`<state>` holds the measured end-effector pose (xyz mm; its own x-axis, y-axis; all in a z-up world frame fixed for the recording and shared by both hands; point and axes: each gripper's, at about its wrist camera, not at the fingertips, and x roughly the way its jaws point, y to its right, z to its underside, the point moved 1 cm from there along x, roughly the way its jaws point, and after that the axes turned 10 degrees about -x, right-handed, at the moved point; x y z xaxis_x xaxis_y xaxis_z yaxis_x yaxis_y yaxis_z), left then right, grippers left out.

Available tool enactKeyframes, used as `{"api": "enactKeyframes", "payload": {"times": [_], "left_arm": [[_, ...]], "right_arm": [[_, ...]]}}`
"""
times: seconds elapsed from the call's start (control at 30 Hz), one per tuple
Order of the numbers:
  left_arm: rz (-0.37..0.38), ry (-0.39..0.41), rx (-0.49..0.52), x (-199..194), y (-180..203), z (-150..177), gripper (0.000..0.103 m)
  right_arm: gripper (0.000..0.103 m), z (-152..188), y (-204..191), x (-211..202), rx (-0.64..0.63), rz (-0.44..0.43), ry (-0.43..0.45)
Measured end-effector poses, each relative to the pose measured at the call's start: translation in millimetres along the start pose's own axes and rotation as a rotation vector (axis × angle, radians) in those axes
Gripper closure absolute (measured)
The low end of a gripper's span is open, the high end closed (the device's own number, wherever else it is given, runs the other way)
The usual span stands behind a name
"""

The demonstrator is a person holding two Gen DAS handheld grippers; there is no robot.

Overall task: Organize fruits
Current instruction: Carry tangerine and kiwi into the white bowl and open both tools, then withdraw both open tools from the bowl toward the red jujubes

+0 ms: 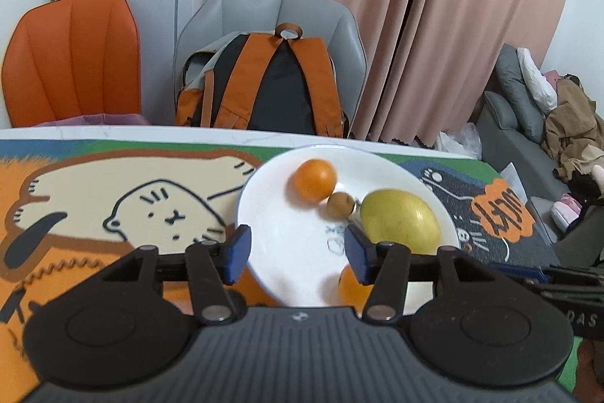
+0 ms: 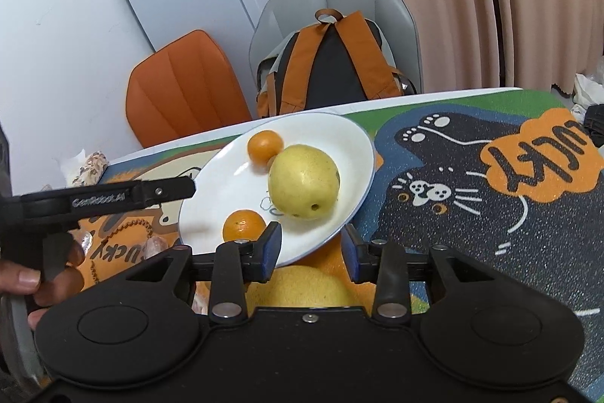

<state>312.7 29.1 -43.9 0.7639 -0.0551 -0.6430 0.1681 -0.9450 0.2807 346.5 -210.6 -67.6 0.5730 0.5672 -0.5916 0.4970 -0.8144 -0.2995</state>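
Note:
A white plate [image 1: 271, 214] [image 2: 351, 146] sits on the cartoon cat mat. It holds a far tangerine [image 1: 315, 179] [image 2: 265, 145], a small brown fruit [image 1: 340, 204], a yellow pear [image 1: 401, 221] [image 2: 304, 187] and a near tangerine [image 1: 353, 284] [image 2: 243, 225]. My left gripper [image 1: 298, 253] is open and empty over the plate's near side. My right gripper [image 2: 311, 252] is open at the plate's near rim, above a large yellow fruit [image 2: 302, 286] and an orange [image 2: 332, 261] on the mat. The left gripper's finger [image 2: 166, 189] reaches in from the left.
An orange chair [image 1: 71, 59] and a grey chair with an orange-black backpack [image 1: 264, 85] stand behind the table's far edge. A sofa with clothes [image 1: 536, 123] is at the right. A snack packet [image 2: 90, 167] lies at the table's far left.

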Motion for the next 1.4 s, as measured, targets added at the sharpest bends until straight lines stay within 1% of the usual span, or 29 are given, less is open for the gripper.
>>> {"api": "enactKeyframes", "payload": {"times": [0.07,0.1,0.13,0.17,0.23,0.3,0.37,0.43,0.47,0.57,0.63,0.7,0.83,0.9,1.03,1.4], "left_arm": [[0.005,-0.005,-0.004,-3.1,-0.7,3.2,0.047],[0.008,-0.008,-0.004,-5.3,-0.7,5.0,0.046],[0.010,-0.009,-0.004,-7.0,-0.6,6.4,0.042],[0.009,-0.009,-0.002,-9.1,-0.3,7.8,0.039],[0.005,-0.005,-0.001,-13.4,0.5,9.2,0.037],[0.002,-0.003,-0.003,-18.9,1.6,10.8,0.033],[-0.001,0.000,0.003,-25.4,3.3,12.8,0.023],[-0.002,0.010,0.009,-33.3,4.7,15.9,0.018],[-0.005,0.013,0.008,-36.3,5.1,17.1,0.016],[-0.009,0.016,0.002,-45.4,4.4,20.8,0.014],[-0.011,0.018,0.000,-50.8,4.7,23.6,0.012],[-0.013,0.024,0.002,-57.6,5.6,27.0,0.011],[-0.008,0.029,0.004,-70.3,7.2,34.2,0.008],[-0.005,0.028,0.003,-75.2,7.3,37.9,0.006],[0.000,0.029,-0.007,-84.9,7.5,45.9,0.003],[-0.001,0.047,-0.024,-114.5,7.5,67.6,0.001]], "right_arm": [[0.066,0.8,-1.0,-1.4,-0.002,0.003,-0.002],[0.064,0.4,-1.6,-2.8,-0.001,0.004,-0.001],[0.063,0.2,-2.3,-4.9,-0.002,0.005,0.002],[0.060,0.2,-3.7,-7.9,-0.005,0.007,0.007],[0.057,-0.1,-5.9,-13.9,-0.011,0.010,0.020],[0.050,0.5,-7.6,-19.6,-0.009,0.010,0.031],[0.046,1.9,-8.7,-24.1,-0.009,0.012,0.037],[0.041,3.8,-10.3,-28.4,-0.010,0.013,0.040],[0.036,4.6,-11.2,-30.5,-0.012,0.015,0.043],[0.023,7.1,-14.0,-38.2,-0.016,0.016,0.050],[0.017,8.6,-16.2,-43.7,-0.020,0.020,0.060],[0.009,10.4,-17.9,-48.8,-0.022,0.023,0.068],[0.004,14.7,-20.4,-56.2,-0.019,0.022,0.070],[0.000,17.3,-21.4,-59.9,-0.015,0.023,0.073],[0.000,22.3,-22.9,-67.7,-0.010,0.018,0.076],[0.000,38.2,-27.4,-92.1,-0.018,0.009,0.089]]}}
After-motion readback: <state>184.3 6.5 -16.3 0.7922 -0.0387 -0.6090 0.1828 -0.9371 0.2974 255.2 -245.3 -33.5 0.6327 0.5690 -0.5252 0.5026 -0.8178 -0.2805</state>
